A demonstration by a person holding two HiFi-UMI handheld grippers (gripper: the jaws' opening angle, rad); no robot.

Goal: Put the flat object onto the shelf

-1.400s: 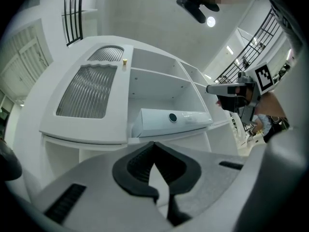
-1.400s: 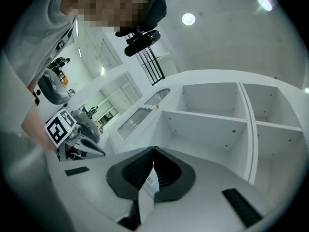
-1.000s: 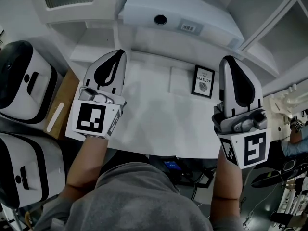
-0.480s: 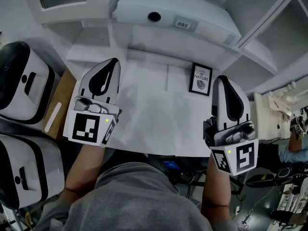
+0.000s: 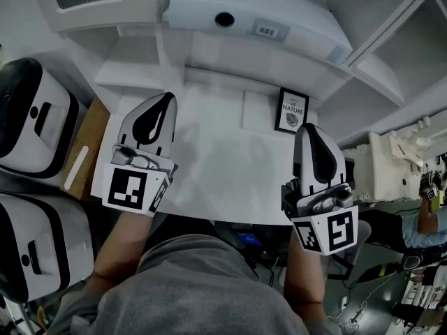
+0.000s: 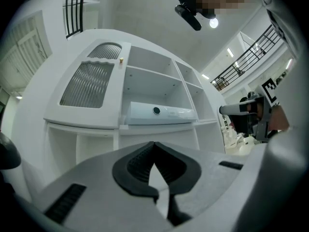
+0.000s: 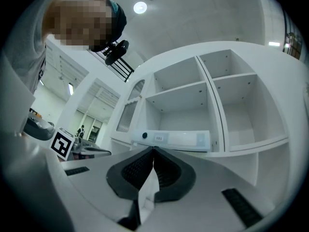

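Seen from above, the left tongs (image 5: 165, 100) and right tongs (image 5: 308, 128) hover over a white worktop (image 5: 223, 166), each pair pressed together and pinching nothing. A flat white device (image 5: 258, 16) with a round lens lies on the cabinet shelf (image 7: 251, 145), which may be why both are empty. A small framed print (image 5: 291, 110) stands on the worktop.

Right gripper (image 5: 309, 130) has drawn back toward the near edge of the table (image 5: 223, 173) and shifted left; its tip now sits nearer than the framed picture (image 5: 291, 110). Left gripper (image 5: 163, 102) has drawn back slightly.
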